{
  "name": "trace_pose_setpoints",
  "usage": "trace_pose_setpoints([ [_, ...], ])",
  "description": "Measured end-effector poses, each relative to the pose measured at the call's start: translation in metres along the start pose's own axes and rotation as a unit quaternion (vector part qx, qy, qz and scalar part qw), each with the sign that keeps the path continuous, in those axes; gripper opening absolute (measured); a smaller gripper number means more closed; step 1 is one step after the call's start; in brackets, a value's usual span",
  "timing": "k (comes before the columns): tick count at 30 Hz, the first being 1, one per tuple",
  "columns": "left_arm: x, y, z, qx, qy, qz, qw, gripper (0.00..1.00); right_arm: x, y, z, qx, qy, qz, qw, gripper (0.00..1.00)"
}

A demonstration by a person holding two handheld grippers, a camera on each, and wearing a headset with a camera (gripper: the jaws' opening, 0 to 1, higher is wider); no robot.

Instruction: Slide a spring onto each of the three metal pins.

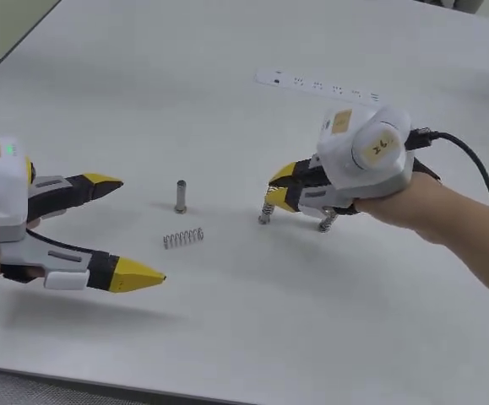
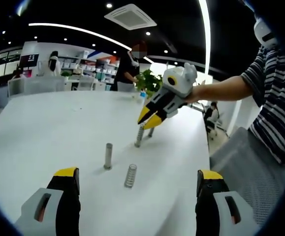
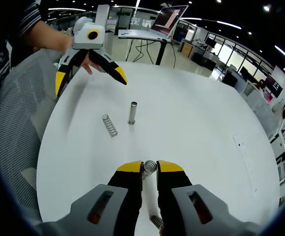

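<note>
Head view: parts sit on the table point(image 1: 227, 337), middle, toward its front edge.
Left gripper point(image 1: 143, 229): jaws spread wide, empty.
Right gripper point(image 1: 276, 190): jaws pinched on mounted spring point(image 1: 266, 213), at its top.
Bare pin point(image 1: 181, 196): upright, loose spring point(image 1: 183, 238) lying just beside.
Second sprung pin point(image 1: 327, 221): under the right gripper's body.

The left gripper point(image 1: 143, 229) and right gripper point(image 1: 271, 192) are white-bodied with black, yellow-tipped jaws; a black cable point(image 1: 451, 139) leaves the right one, and the sleeve point(image 2: 268, 88) is striped
</note>
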State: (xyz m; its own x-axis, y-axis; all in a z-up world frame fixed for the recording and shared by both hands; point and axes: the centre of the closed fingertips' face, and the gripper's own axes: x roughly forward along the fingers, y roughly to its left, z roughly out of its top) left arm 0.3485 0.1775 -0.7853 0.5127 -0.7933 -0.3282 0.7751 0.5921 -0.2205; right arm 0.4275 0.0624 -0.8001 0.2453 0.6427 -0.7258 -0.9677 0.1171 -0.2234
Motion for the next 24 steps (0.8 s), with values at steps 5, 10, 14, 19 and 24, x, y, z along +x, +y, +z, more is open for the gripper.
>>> trace_pose_setpoints([
  [5, 0.0, 0.001, -0.001, -0.001, 0.001, 0.002, 1.0, 0.96, 0.005, 0.002, -0.01, 0.003, 0.01, 0.003, 0.9999, 0.08],
  [10, 0.0, 0.0, -0.002, -0.002, 0.002, 0.001, 1.0, 0.96, 0.007, 0.001, -0.016, 0.001, 0.015, 0.002, 0.9999, 0.08],
  [14, 0.001, 0.0, -0.002, -0.003, 0.001, 0.0, 1.0, 0.96, 0.009, 0.003, -0.019, 0.003, 0.018, 0.004, 0.9998, 0.08],
  [19, 0.002, 0.0, -0.001, -0.003, 0.0, 0.0, 1.0, 0.96, 0.007, -0.001, -0.019, 0.024, 0.012, 0.002, 0.9996, 0.09],
  [24, 0.002, 0.0, 0.0, -0.004, 0.0, 0.0, 1.0, 0.95, 0.003, -0.004, -0.015, 0.028, -0.003, -0.008, 0.9996, 0.13],
])
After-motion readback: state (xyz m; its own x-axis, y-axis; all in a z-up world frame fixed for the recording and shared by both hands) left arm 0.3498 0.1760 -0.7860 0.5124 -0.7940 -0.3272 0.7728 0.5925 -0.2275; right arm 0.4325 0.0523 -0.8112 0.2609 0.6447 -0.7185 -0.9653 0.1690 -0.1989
